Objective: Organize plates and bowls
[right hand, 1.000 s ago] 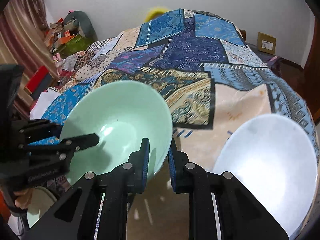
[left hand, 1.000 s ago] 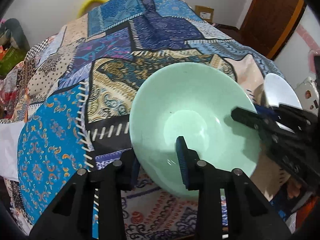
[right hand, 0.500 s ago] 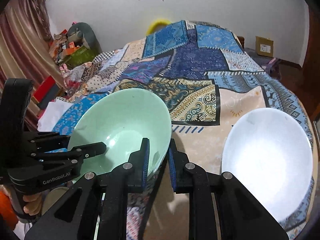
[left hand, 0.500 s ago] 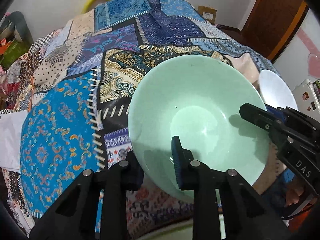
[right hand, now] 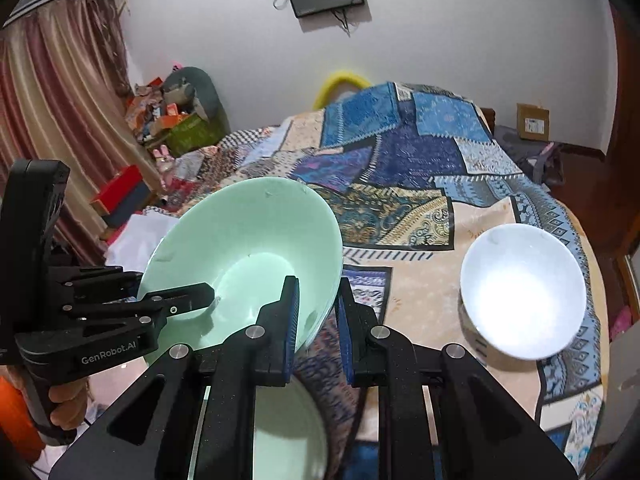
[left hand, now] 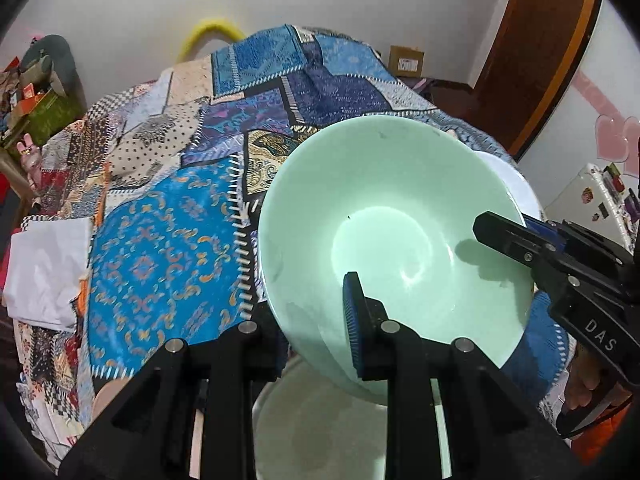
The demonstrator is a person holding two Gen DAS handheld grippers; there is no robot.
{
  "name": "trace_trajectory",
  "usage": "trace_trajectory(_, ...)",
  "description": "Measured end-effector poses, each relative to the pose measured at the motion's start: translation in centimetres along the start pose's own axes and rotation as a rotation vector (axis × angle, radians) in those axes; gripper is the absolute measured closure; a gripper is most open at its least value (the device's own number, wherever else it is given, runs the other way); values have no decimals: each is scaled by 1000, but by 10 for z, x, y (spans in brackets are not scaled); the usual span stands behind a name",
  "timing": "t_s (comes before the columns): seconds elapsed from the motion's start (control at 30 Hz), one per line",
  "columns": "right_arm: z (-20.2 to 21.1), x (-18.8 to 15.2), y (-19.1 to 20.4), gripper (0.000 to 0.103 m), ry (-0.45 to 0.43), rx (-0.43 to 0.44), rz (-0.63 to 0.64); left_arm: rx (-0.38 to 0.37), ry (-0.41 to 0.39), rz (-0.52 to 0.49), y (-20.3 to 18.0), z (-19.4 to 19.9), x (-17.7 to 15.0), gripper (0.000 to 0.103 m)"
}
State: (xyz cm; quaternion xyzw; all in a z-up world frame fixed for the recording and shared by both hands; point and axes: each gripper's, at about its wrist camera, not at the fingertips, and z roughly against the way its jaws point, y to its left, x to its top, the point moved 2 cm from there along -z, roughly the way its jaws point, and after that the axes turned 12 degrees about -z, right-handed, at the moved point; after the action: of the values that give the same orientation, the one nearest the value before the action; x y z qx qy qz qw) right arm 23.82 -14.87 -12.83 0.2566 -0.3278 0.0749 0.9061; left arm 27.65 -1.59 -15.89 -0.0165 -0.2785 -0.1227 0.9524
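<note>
A pale green bowl (left hand: 392,216) is held tilted in the air above the patchwork bed. My left gripper (left hand: 316,340) is shut on its near rim. My right gripper (right hand: 318,332) is shut on the opposite rim, and the bowl shows in the right wrist view (right hand: 248,252) too. The right gripper appears in the left wrist view (left hand: 520,240), and the left gripper in the right wrist view (right hand: 176,300). A white bowl (right hand: 520,292) rests on the bed to the right. Another pale green dish (left hand: 340,432) lies just below the held bowl, also seen in the right wrist view (right hand: 288,440).
The patchwork quilt (right hand: 400,160) covers the bed. Clutter and boxes (right hand: 172,120) stand at the left by a curtain. A wooden door (left hand: 540,40) is at the right. A cardboard box (right hand: 532,124) sits on the floor beyond the bed.
Both grippers have lifted the green bowl up and back from the quilt. The white bowl now looks farther away, and a second green dish has come into view below.
</note>
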Motion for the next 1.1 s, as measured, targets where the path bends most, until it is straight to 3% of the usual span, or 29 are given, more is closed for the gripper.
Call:
trace_trajectory(0.53,34,-33,55,87,-29,61,47,31,-75,51,15,92,-58,79)
trace_trajectory(1.1,18,-69,112,87,30,141,86,78,-80,131,63,124,-125,79)
